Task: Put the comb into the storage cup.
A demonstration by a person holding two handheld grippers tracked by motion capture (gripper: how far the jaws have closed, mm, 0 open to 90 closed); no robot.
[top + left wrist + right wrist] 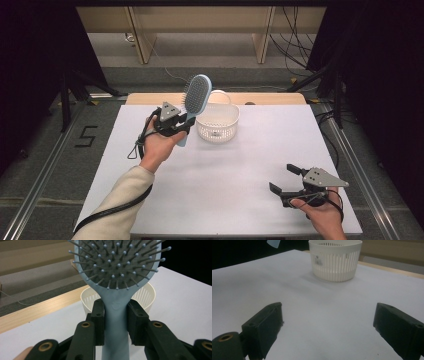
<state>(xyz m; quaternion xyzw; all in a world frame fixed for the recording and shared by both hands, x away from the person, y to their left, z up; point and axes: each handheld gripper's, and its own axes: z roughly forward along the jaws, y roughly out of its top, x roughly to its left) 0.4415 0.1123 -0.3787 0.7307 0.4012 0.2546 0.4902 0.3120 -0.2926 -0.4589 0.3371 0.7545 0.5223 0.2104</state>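
A light blue hairbrush [195, 97] [116, 302] is held up off the table, bristle head upward. My left gripper [184, 123] [115, 315] is shut on its handle, both pads pressed against the sides. It hovers just left of a white slotted basket [218, 121] [147, 293] [335, 258] that stands on the white table [225, 170]. The handle's end [273, 243] peeks in at the top of the right gripper view. My right gripper [285, 179] [327, 325] stands open low over the table near its front right corner, with nothing between its jaws.
The table's far edge is a wooden strip [270, 98]. Beyond it lie a grey floor and wooden frame legs [262, 40]. Cables [295, 45] hang at the back right. A metal rail [350, 160] runs along each side of the table.
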